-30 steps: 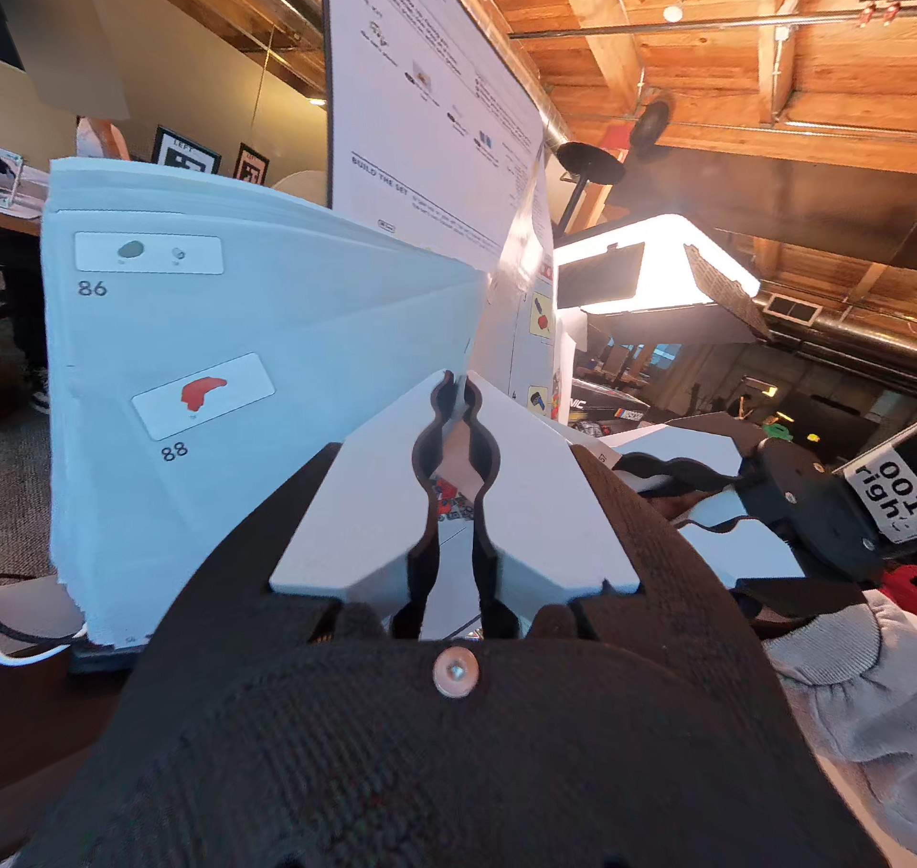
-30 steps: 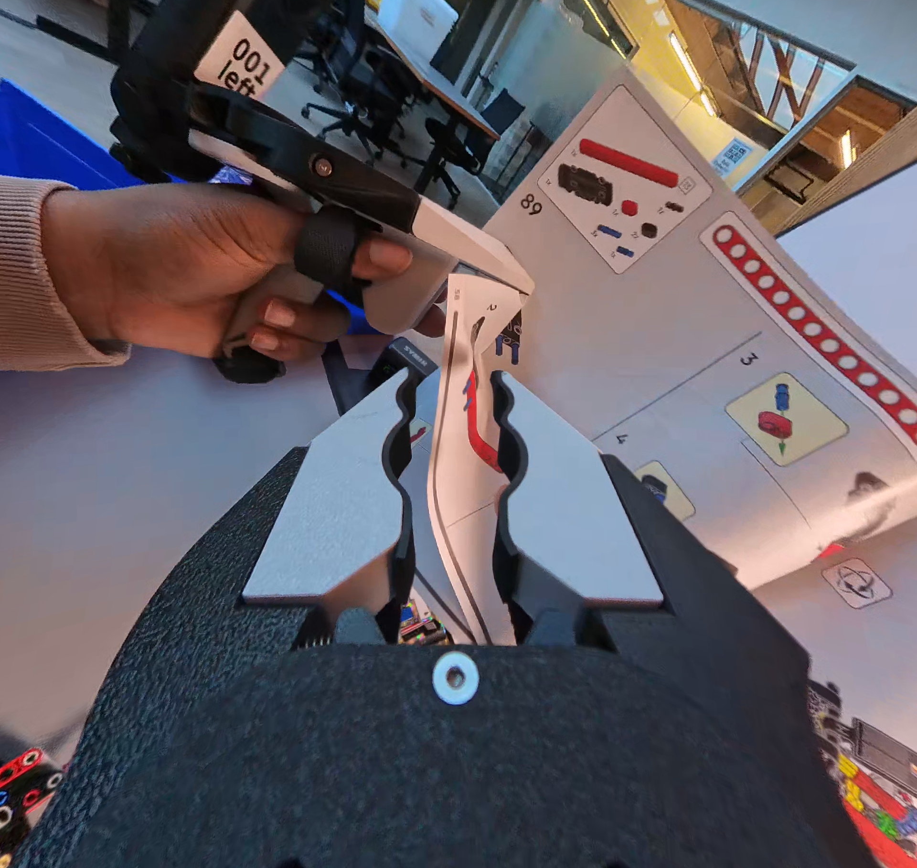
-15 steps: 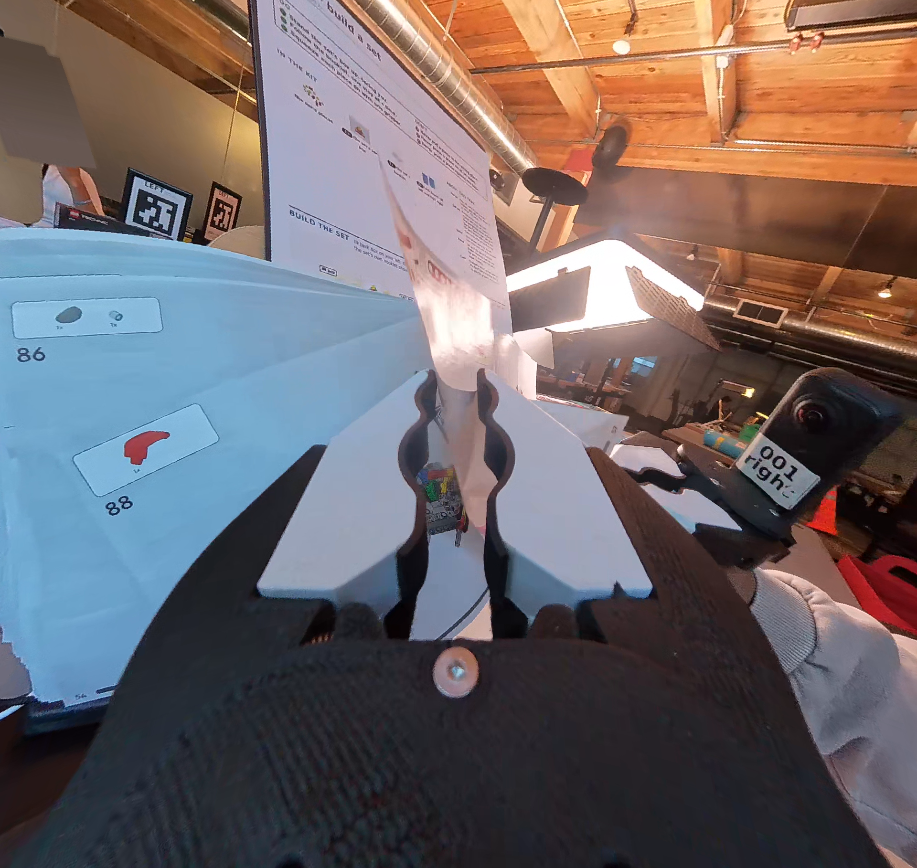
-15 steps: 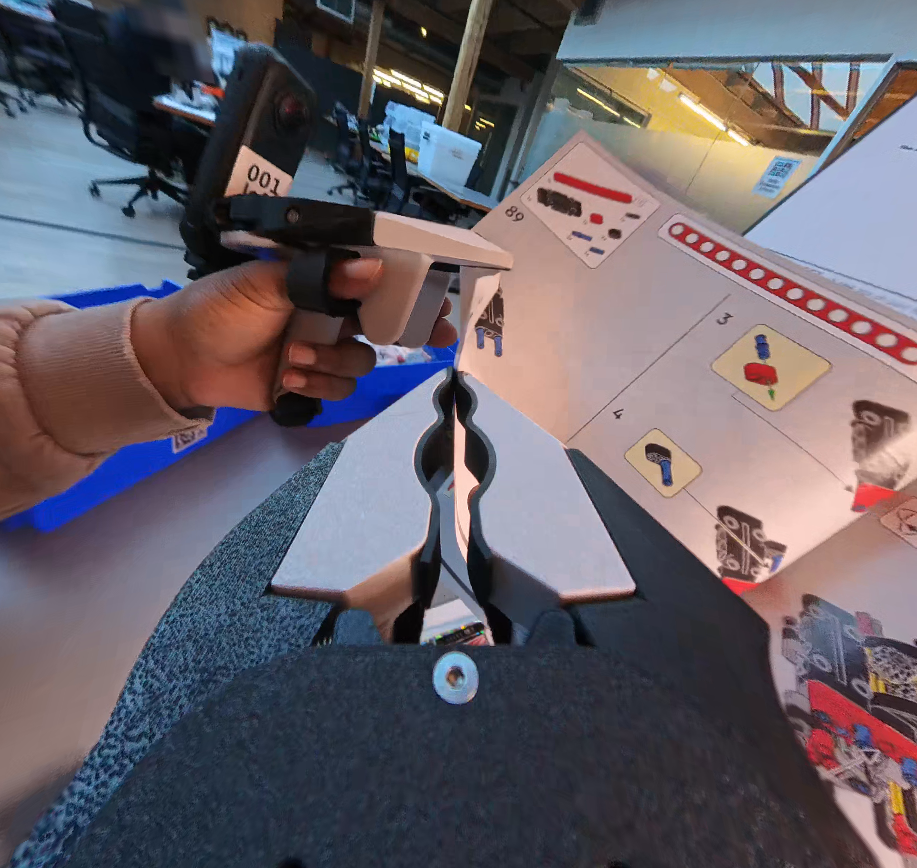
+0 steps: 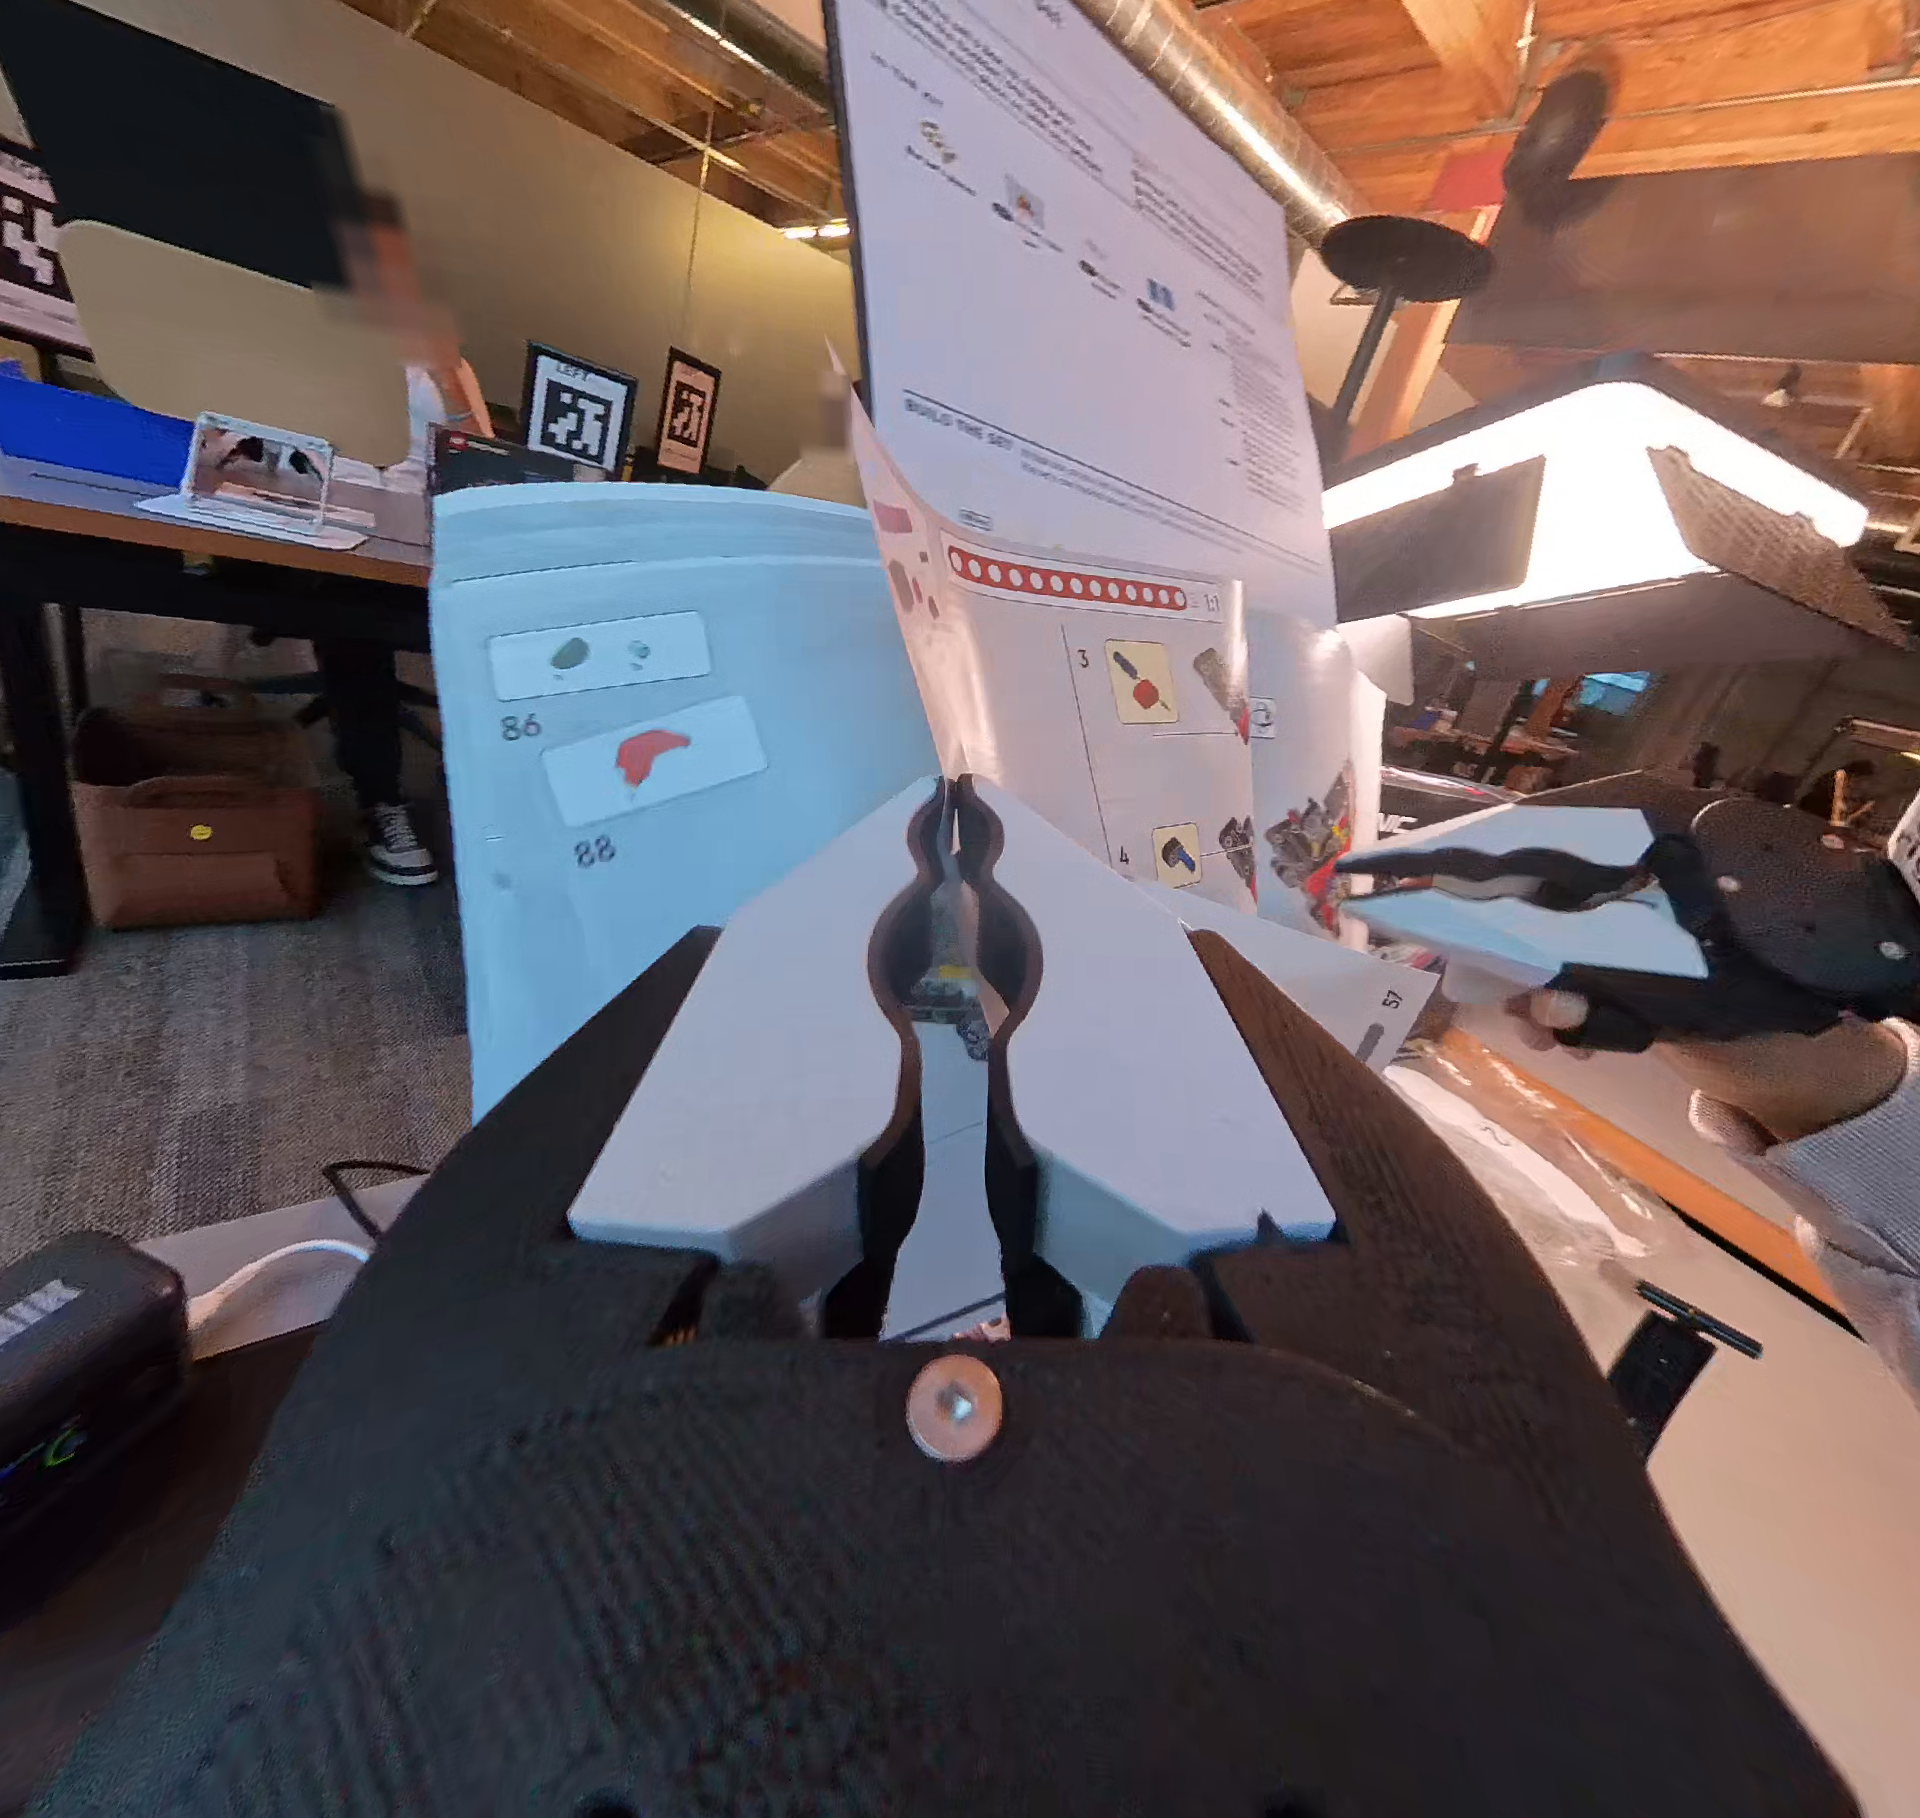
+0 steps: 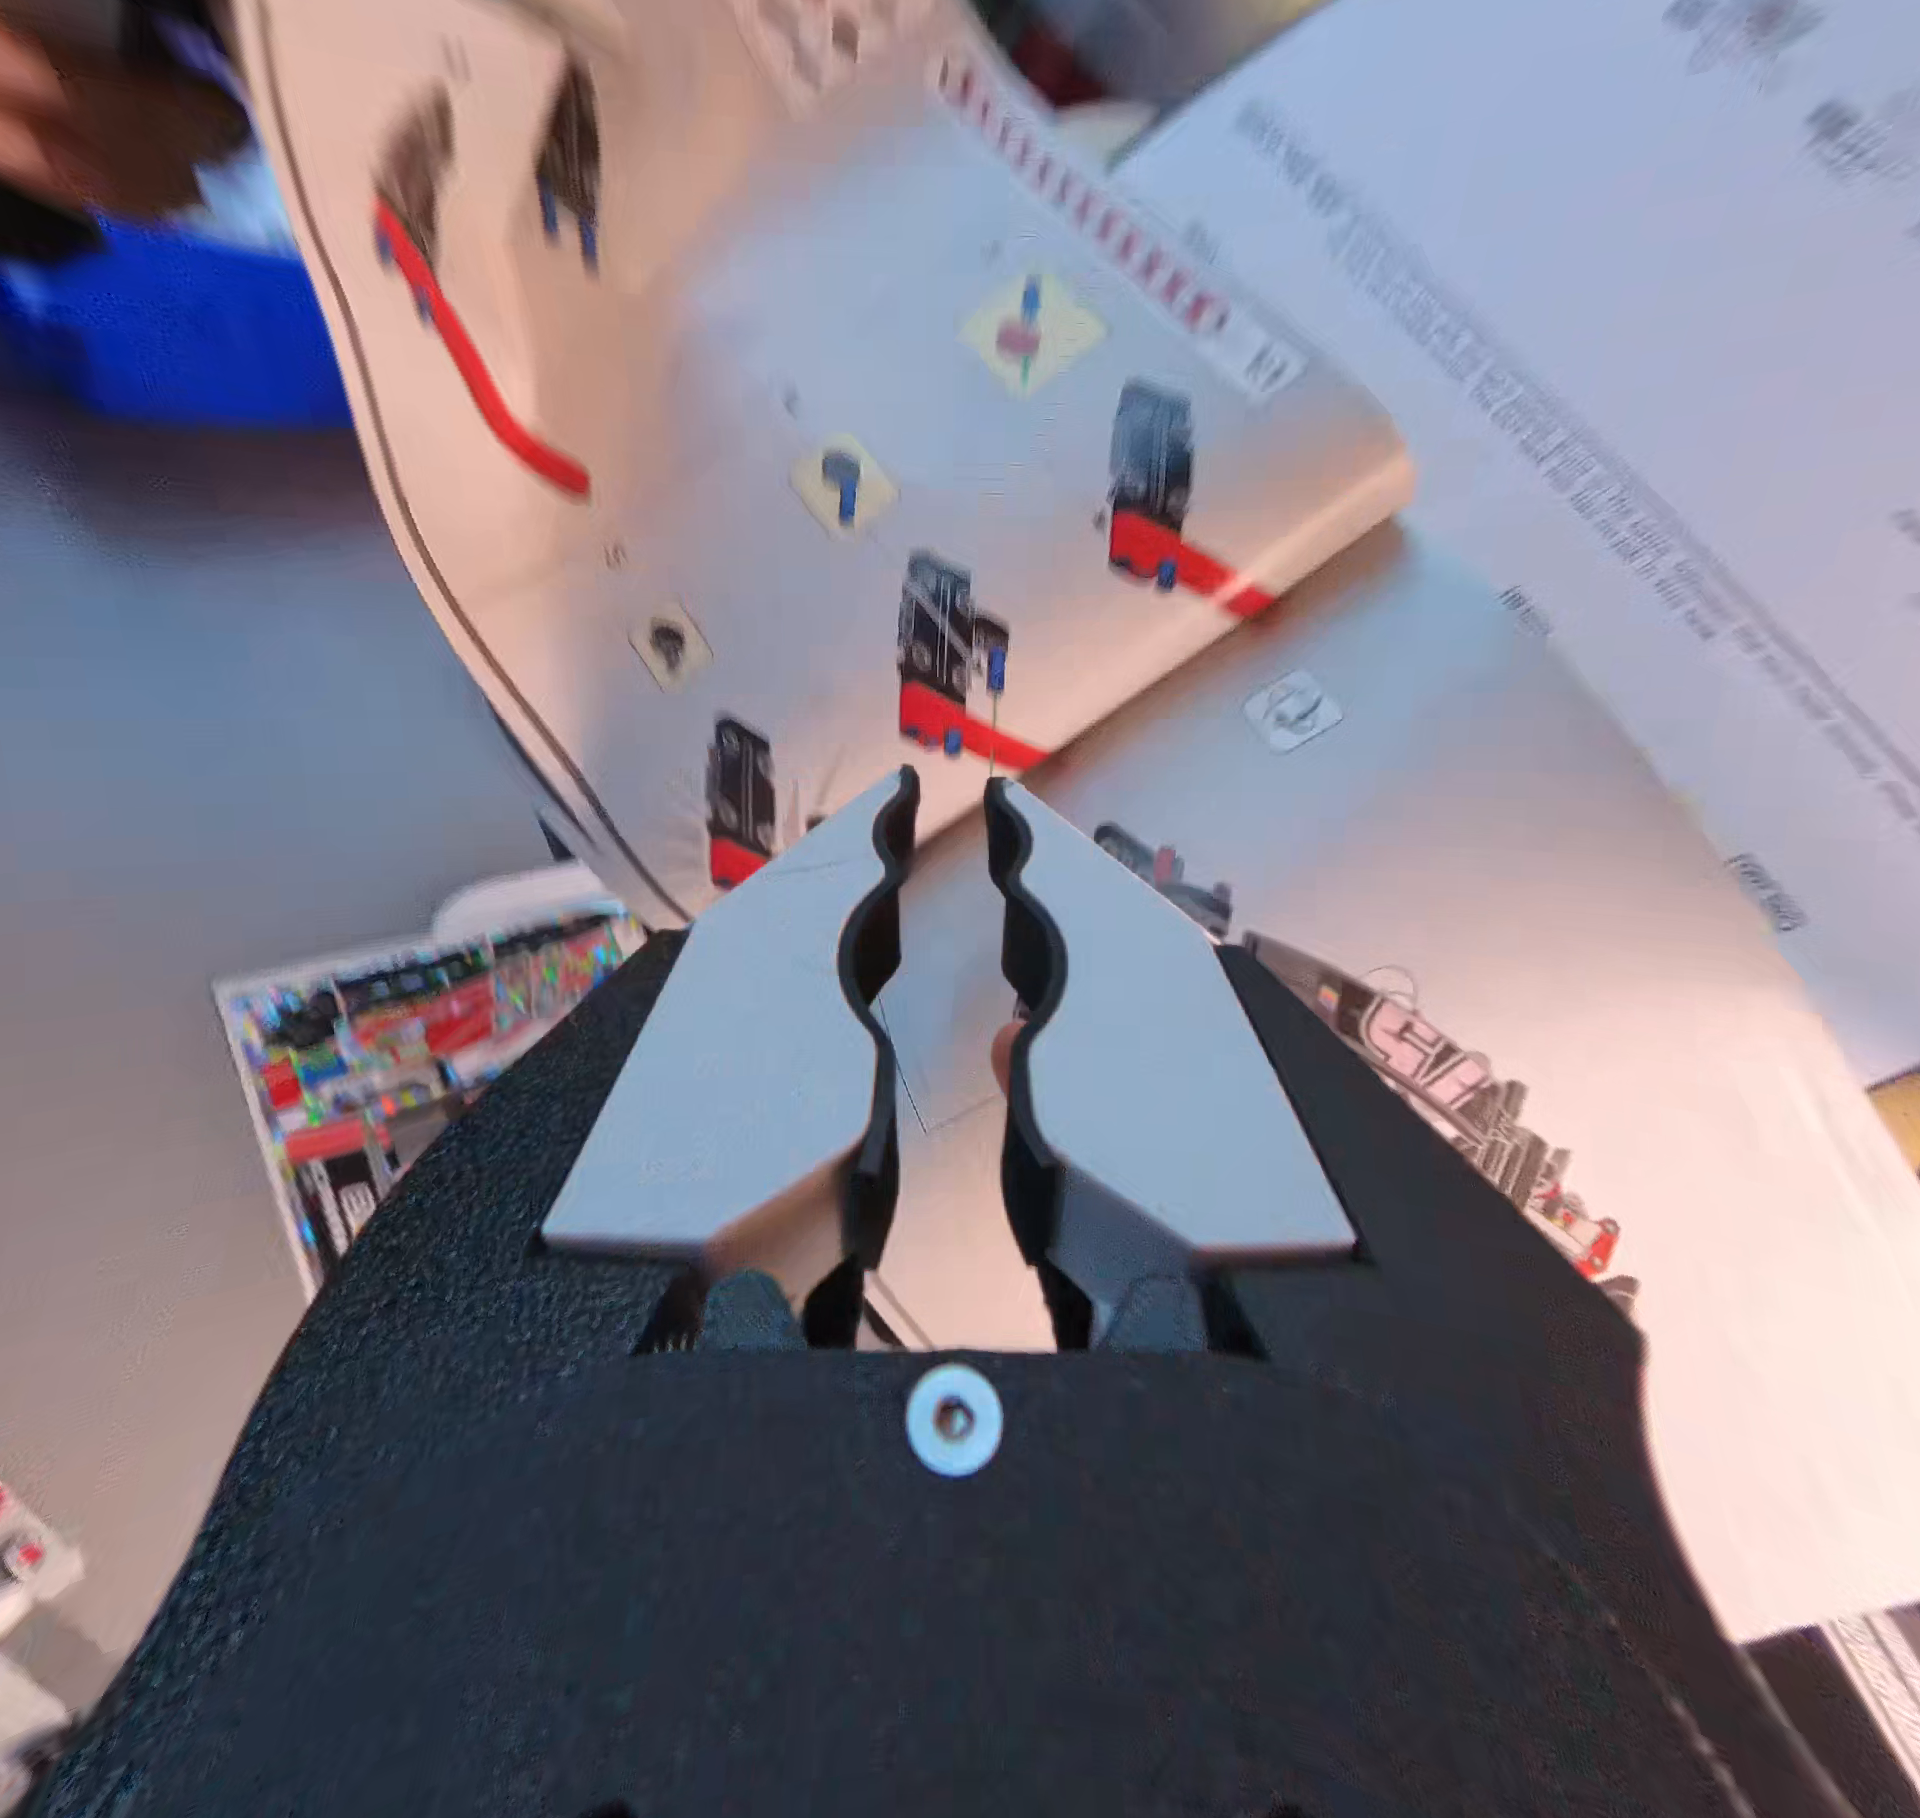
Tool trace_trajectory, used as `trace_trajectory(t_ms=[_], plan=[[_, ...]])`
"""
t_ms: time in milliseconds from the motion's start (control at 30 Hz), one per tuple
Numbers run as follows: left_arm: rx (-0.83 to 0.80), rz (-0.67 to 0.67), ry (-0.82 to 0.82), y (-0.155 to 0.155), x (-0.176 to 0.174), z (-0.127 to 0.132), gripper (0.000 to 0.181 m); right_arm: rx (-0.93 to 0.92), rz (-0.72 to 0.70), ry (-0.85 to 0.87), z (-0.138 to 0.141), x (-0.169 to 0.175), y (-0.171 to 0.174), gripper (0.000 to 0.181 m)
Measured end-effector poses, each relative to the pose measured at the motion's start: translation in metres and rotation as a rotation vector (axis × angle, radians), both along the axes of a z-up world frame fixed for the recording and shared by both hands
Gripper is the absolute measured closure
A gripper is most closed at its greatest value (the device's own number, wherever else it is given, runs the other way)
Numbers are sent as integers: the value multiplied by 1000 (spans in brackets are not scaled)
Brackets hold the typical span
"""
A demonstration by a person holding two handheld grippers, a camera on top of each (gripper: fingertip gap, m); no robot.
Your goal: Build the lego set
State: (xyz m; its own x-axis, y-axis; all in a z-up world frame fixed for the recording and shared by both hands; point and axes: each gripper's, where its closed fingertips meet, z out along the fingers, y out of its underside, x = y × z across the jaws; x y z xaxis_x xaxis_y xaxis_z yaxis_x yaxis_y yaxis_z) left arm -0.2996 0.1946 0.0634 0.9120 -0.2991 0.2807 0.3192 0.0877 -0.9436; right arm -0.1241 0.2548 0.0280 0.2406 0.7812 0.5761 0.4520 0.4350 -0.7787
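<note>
One page [image 5: 1049, 688] between shut left jaws.

Left wrist view's bright and mostly sharp for me. Main source is a glowing light panel [image 5: 1621, 480] up and right of the left claw [image 5: 954, 789], blown out white. Slight smear on the far background left of the claw. Strong fisheye bend at the edges. Right wrist view is heavy motion blur: booklet pages [image 6: 790, 334] ahead of the right claw [image 6: 951, 781] are smeared, only the claw stays crisp. Warm pinkish cast on paper.
</note>
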Motion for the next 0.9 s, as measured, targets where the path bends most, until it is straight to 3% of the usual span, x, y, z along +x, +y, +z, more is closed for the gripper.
trace_trajectory(t_ms=[67,133,233,300,433,533,667,767,900], plan=[[-6,37,-29,0,-11,2,178,5,-43,-180,-34,-9,13,167],[28,93,-86,-11,-18,9,168,94,-57,-263,-48,-26,15,166],[89,238,-98,-39,-23,8,156,181,-74,-288,-45,-46,12,172],[107,311,-103,-57,-25,-1,148,141,-69,-237,-38,-55,9,181],[95,370,-227,-83,-38,-30,138,20,-105,-166,-34,-56,14,181],[102,367,-286,-98,-41,-41,137,53,-137,-176,-34,-54,17,181],[89,360,-205,-99,-5,-66,151,197,-160,-238,-34,-62,8,181],[-62,231,-264,-74,24,-106,149,222,-217,-264,-36,-66,11,181],[-281,9,-501,-42,70,-173,146,237,-263,-292,-36,-68,14,181]])
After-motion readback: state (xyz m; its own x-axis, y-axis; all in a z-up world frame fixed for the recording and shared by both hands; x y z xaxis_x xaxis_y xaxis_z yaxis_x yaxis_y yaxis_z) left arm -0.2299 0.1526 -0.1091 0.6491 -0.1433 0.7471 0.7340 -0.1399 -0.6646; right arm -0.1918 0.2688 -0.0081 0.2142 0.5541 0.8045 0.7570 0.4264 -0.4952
